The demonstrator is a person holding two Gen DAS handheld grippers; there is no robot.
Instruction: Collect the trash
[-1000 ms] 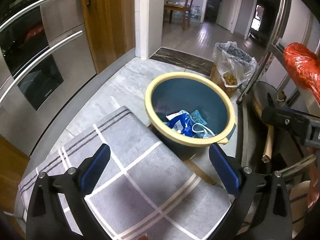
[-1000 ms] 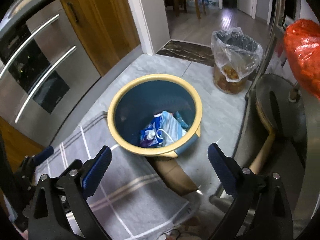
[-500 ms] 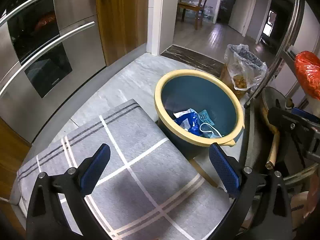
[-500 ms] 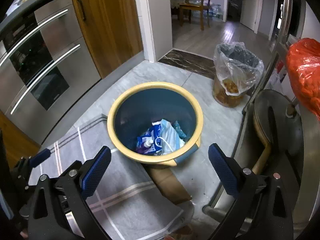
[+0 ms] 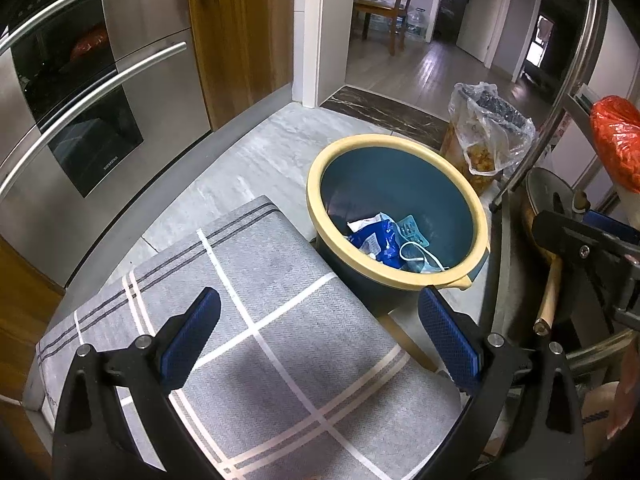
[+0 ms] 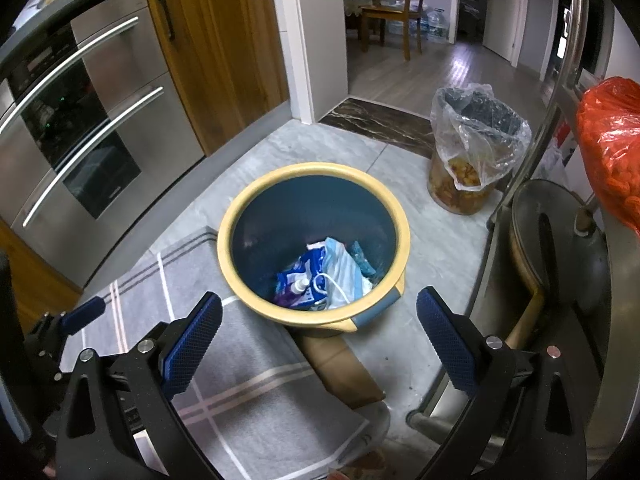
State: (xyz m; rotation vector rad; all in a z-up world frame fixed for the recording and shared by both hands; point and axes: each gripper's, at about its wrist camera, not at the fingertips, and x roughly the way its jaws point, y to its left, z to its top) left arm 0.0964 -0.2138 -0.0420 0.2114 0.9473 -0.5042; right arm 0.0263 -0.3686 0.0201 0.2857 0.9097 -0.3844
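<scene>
Blue-walled, yellow-rimmed bin (image 6: pixel 314 240) stands on the grey tile floor (image 6: pixel 304 148) at centre frame in the right wrist view, holding a blue wrapper (image 6: pixel 300 276), a white bag (image 6: pixel 340 268) and a white cord. Left tongs (image 5: pixel 316 336) gape wide, empty, above a grey checked mat (image 5: pixel 260 320) in the lower frame. Right tongs (image 6: pixel 318 330) likewise gape wide, empty, just below the bin. Plastic-lined pail (image 6: pixel 472 156) sits upper right.
</scene>
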